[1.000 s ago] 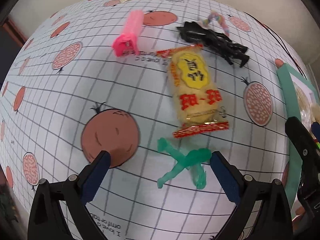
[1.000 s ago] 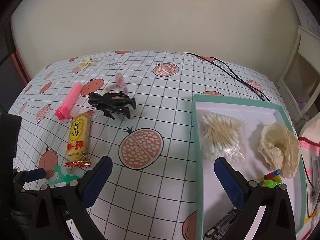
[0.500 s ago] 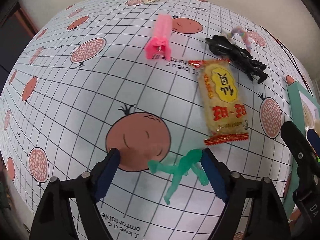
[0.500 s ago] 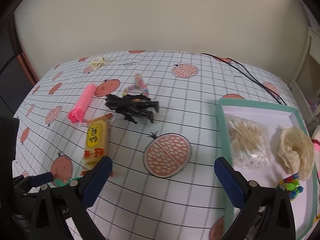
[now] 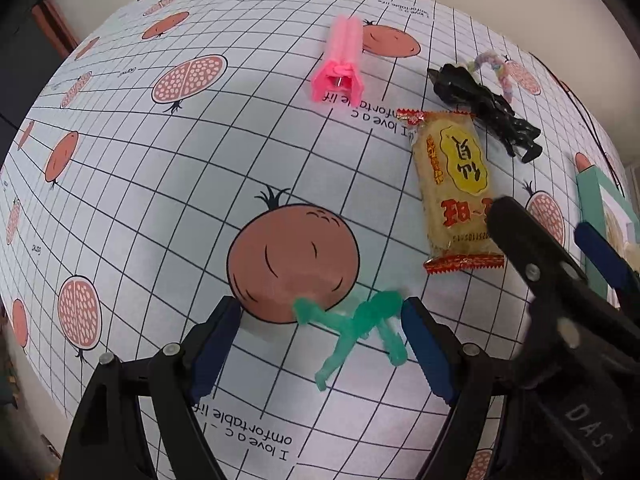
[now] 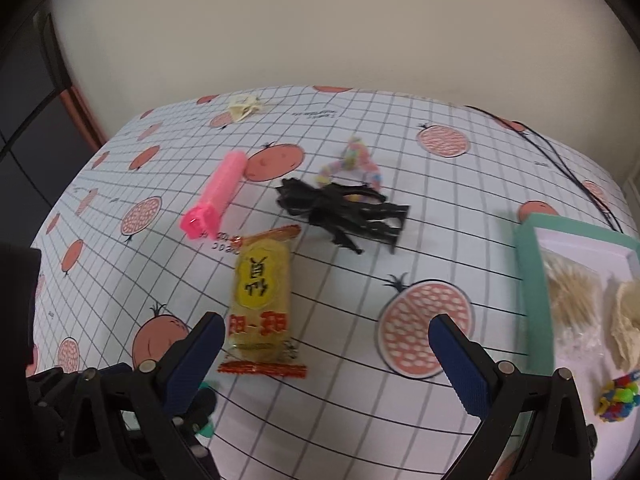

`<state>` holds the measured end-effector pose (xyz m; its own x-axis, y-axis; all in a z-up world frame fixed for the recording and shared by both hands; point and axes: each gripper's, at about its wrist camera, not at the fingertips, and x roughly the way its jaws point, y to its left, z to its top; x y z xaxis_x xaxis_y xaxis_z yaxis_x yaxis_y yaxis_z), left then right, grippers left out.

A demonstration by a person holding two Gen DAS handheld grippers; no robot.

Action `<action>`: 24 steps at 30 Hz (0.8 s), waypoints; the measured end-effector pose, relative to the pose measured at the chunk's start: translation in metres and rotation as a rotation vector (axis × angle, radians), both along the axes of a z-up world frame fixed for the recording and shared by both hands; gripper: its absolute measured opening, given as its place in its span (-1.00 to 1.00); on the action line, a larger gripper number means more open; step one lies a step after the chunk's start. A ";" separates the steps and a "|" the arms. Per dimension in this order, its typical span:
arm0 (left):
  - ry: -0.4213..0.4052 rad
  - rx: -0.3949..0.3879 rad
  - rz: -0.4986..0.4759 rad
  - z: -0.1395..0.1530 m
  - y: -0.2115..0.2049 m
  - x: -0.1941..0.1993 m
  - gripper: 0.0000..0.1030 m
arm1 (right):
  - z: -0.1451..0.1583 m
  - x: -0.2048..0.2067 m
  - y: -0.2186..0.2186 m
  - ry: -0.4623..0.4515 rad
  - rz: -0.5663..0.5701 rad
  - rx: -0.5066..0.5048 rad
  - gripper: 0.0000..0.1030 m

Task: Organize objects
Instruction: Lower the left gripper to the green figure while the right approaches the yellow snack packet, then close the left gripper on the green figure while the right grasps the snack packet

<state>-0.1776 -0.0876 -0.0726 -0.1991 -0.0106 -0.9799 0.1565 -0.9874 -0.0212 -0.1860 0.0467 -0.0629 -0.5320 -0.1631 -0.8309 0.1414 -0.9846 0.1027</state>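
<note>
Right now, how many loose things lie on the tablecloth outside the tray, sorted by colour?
Pink: 1, the clip
Black: 1, the toy figure
Yellow: 1, the snack pack
Green: 1, the toy figure
Pastel: 1, the twisted band
Cream: 1, the small clip
Total: 6

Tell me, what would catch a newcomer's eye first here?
Probably the green toy figure, lying on the fruit-print tablecloth between the open fingers of the left gripper. Beyond it lie a yellow snack packet, a pink tube and a black toy figure.
</note>
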 end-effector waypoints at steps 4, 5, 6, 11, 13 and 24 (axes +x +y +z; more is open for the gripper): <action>-0.017 -0.016 -0.013 -0.002 0.006 -0.001 0.62 | -0.006 -0.004 -0.006 -0.024 0.018 -0.009 1.00; -0.021 -0.015 -0.011 -0.002 0.009 -0.003 0.62 | -0.007 -0.006 -0.008 -0.030 0.020 -0.013 1.00; -0.023 -0.014 -0.008 -0.002 0.009 -0.003 0.62 | -0.008 -0.006 -0.008 -0.034 0.021 -0.015 1.00; -0.026 -0.020 -0.009 0.000 0.011 -0.006 0.60 | -0.015 -0.009 -0.014 -0.062 0.026 -0.029 0.77; -0.025 -0.020 -0.011 0.001 0.012 -0.007 0.57 | -0.016 -0.009 -0.015 -0.068 0.028 -0.031 0.67; 0.001 -0.019 -0.060 0.008 0.024 -0.007 -0.02 | -0.017 -0.009 -0.007 -0.092 0.018 -0.049 -0.14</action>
